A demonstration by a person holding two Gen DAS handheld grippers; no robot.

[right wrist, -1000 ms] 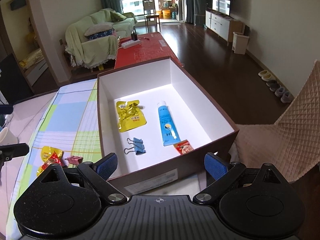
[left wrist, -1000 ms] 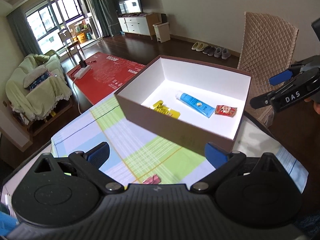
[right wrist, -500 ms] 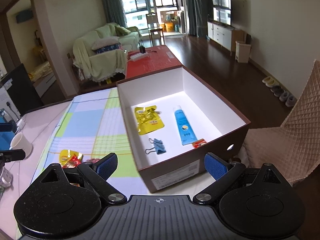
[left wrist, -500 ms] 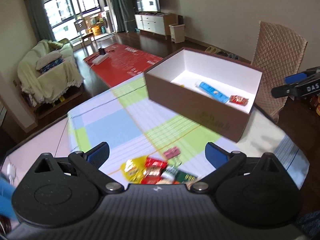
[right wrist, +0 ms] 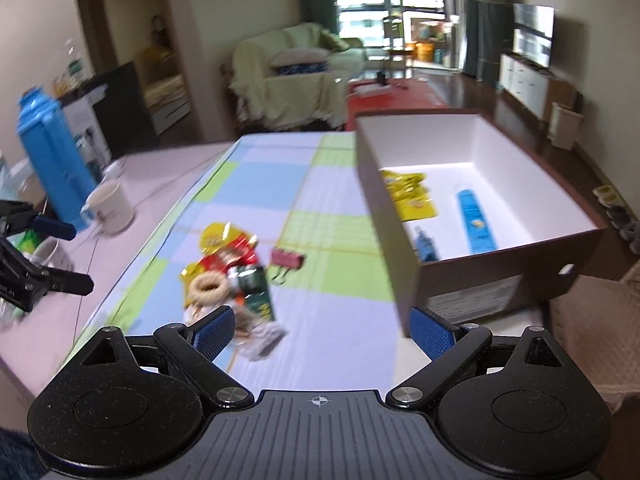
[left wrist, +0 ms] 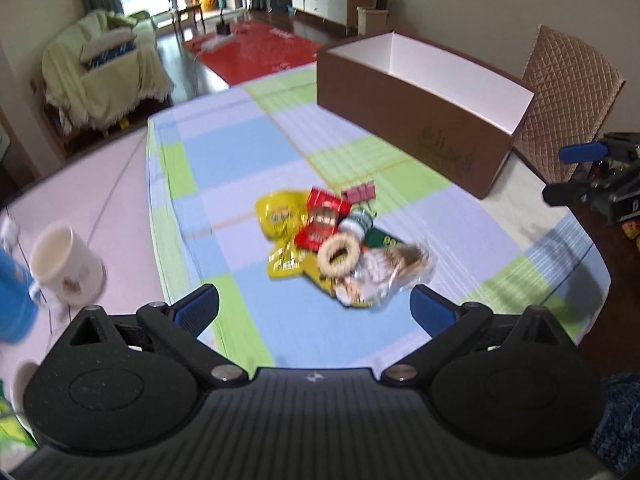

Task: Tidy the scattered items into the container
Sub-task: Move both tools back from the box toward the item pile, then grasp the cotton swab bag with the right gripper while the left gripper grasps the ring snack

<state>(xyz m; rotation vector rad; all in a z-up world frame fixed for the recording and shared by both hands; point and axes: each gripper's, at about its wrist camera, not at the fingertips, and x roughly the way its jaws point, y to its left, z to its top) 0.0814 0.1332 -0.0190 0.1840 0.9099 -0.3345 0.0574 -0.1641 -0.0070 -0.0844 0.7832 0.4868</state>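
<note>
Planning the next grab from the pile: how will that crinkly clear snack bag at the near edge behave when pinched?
The clear snack bag looks thin and crumpled, so it would probably flop and deform rather than stay stiff. Its glossy film may slip between the pads. It overlaps the ring and the yellow packets, so lifting could drag those along.

Soft daylight from far windows (right wrist: 384, 4); motion blur throughout, strong fisheye bending at edges.

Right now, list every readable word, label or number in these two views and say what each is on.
None can be read for certain.
Box front: dark print, blurred.
Box end label: too small.
Snack packets: print blurred.
Blue tube: markings illegible.
Mug: motif unreadable.
</note>
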